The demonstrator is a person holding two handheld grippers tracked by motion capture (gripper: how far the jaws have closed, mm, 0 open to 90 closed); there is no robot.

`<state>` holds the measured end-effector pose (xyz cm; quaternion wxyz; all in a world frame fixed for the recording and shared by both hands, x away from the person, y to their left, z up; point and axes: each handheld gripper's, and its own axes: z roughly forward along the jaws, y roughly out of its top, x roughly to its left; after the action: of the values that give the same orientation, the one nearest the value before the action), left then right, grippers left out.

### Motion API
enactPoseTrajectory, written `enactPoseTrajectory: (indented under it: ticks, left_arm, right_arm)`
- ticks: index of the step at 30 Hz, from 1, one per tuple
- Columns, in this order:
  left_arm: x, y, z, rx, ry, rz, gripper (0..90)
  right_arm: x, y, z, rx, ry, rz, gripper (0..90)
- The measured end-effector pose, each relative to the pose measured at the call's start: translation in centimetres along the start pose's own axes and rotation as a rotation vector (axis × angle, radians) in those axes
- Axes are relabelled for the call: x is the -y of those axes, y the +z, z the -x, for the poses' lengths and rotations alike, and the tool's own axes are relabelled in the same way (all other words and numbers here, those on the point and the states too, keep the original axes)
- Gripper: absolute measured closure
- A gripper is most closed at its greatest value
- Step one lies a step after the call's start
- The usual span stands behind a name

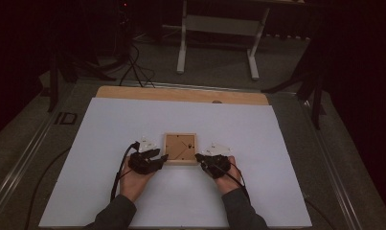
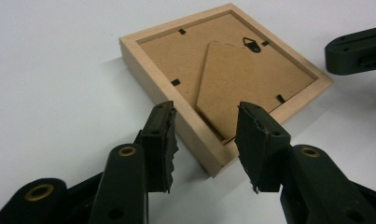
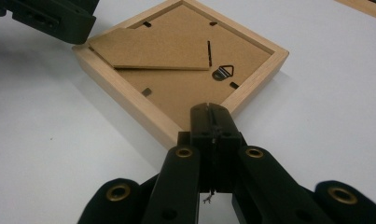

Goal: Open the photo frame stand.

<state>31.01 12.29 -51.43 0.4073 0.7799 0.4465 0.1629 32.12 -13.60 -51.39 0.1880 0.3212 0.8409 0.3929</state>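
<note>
Roughly centred on the white board (image 1: 133, 124), a bit toward its near edge, lies a square wooden picture frame (image 1: 180, 149), face down, brown backing up.

Left side: left gripper (image 1: 157, 156) sits at the frame's near left corner, held by the person's left hand (image 1: 135, 178). In the left gripper view its jaws stand apart, mid-wide, with the frame's corner (image 2: 213, 158) poking into the gap between the pads. The pads don't press on the wood; nothing gripped. Pad edges look ragged.

Frame back, left gripper view: fold-out easel stand (image 2: 232, 88) lies flat on the backing, small black metal hanger (image 2: 252, 44) near the far edge, black retaining tabs (image 2: 175, 82) along the inner rim.

Right side: right gripper (image 1: 200, 158) sits at the frame's near right corner, in the right hand (image 1: 226, 178). In the right gripper view its jaws are closed together, pads meeting with no gap, tip (image 3: 210, 122) resting over the frame's corner on the inner rim edge. Whether any wood is pinched between them, cannot tell; looks like just touching.

Both sleeves come in from the near edge. Bare wood strip of the table (image 1: 181, 93) shows past the board's far edge.
</note>
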Motion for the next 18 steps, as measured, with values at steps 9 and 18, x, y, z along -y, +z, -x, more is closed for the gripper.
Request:
enactPoseTrajectory:
  ticks: [9,18]
  left_arm:
    - [-0.44,-0.08,0.53,0.018,0.024,0.002,54.6]
    - [-0.96,0.51,0.51,0.058,0.016,-0.020,54.6]
  right_arm:
    - [0.03,0.15,-0.16,-0.008,-0.002,-0.003,89.4]
    - [0.03,0.37,-0.28,-0.019,0.001,0.007,89.5]
